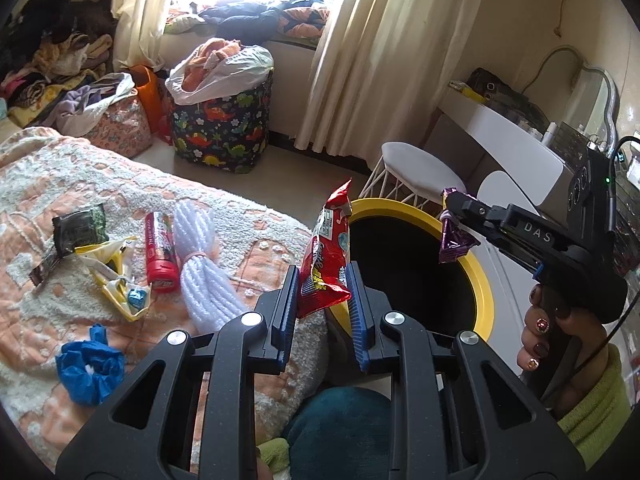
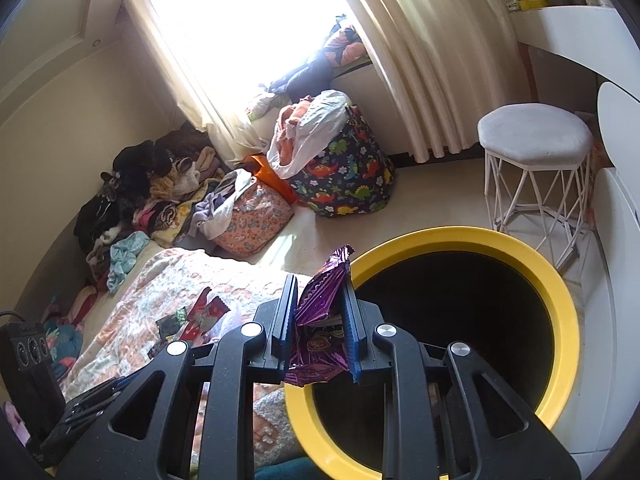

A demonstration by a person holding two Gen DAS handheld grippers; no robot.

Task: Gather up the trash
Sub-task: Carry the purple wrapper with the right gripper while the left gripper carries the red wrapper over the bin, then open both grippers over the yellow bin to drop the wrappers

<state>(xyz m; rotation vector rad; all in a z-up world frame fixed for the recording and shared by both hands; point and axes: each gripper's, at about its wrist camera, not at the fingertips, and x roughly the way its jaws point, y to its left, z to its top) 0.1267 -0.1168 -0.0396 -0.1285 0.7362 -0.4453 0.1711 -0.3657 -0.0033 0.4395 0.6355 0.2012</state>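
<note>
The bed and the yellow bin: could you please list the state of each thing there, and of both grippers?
Left gripper: shut on red snack wrapper, at the bin's rim.
Right gripper: shut on purple wrapper, over the bin's mouth.
Yellow bin: open, inside dark.
Red tube: lying on bed.
Yellow wrapper: torn open, on bed.
Blue bag: crumpled, on bed.
White yarn: bundled, tied.

I count 2 wrappers in my grippers: 1 red wrapper (image 1: 325, 256), 1 purple wrapper (image 2: 320, 312). Left of my left gripper lie 5 pieces: green packet (image 1: 80, 226), yellow wrapper (image 1: 116, 276), red tube (image 1: 161, 252), white bundle (image 1: 204, 268), blue bag (image 1: 90, 364). Ahead stands 1 yellow-rimmed bin (image 2: 560, 304).
</note>
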